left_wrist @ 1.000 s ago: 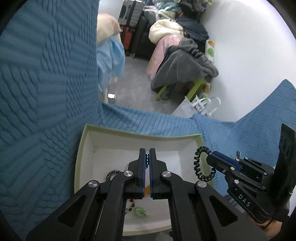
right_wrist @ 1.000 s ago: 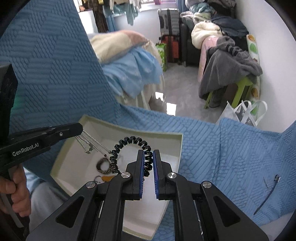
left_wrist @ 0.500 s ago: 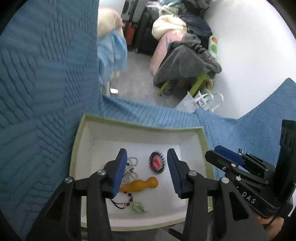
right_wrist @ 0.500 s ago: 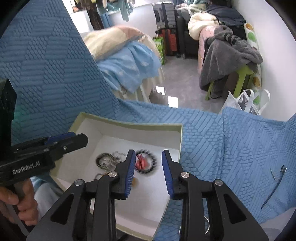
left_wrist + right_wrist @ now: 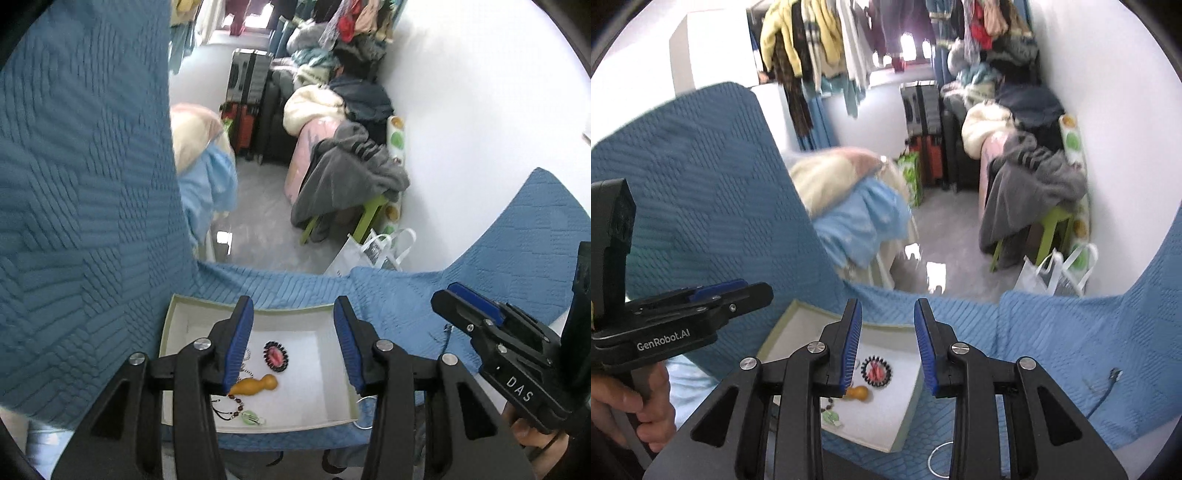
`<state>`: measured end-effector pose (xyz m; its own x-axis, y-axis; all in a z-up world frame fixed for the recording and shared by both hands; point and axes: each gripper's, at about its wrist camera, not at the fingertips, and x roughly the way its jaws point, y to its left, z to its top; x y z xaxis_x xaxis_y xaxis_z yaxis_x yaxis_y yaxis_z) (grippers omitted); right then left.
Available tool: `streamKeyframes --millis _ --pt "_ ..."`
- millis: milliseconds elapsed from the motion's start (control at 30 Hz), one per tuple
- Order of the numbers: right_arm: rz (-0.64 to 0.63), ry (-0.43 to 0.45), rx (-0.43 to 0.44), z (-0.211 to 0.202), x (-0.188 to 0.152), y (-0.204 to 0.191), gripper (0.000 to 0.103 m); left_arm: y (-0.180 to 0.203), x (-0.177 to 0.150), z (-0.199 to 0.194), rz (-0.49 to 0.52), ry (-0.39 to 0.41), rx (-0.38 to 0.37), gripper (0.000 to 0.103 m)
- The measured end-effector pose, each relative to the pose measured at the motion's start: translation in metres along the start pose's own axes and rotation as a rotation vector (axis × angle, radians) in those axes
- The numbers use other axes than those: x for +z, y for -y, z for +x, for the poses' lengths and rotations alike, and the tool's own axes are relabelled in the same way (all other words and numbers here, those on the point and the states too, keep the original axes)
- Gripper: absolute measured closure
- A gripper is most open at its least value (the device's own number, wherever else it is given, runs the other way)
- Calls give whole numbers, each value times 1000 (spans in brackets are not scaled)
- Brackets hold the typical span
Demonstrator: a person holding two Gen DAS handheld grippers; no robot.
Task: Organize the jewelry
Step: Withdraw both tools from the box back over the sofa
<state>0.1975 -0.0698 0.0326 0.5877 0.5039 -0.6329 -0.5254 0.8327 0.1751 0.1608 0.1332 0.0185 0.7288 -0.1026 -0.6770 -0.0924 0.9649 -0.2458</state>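
Observation:
A white box with a pale green rim (image 5: 258, 308) (image 5: 812, 309) lies on the blue quilt. In it are a black coiled hair tie around a red piece (image 5: 275, 355) (image 5: 876, 371), a yellow gourd charm (image 5: 255, 385) (image 5: 857, 393), a bead string (image 5: 233, 406) and a green pendant (image 5: 252, 418) (image 5: 831, 417). My left gripper (image 5: 293, 345) is open and empty above the box. My right gripper (image 5: 888, 350) is open and empty above the box's right side. Each gripper shows in the other view (image 5: 480, 317) (image 5: 713, 295).
A thin dark pin (image 5: 1108, 387) lies on the quilt at the right. A silver ring (image 5: 364, 411) (image 5: 940, 461) lies by the box's near right corner. Beyond the quilt's edge are the floor, a green stool with a grey blanket (image 5: 347, 177), suitcases and a white bag (image 5: 1049, 273).
Both grippers opened and let the black coiled hair tie fall into the box. Both then rose and drew back, so the box looks smaller.

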Motion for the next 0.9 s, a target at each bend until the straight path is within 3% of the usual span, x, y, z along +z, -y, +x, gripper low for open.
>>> streamKeyframes --millis 367,900 --pt "21 108 -36 -72 -6 22 75 45 -10 -44 52 73 -54 57" --pt "82 118 -92 -111 -41 72 76 95 -44 -32 62 55 -83 57"
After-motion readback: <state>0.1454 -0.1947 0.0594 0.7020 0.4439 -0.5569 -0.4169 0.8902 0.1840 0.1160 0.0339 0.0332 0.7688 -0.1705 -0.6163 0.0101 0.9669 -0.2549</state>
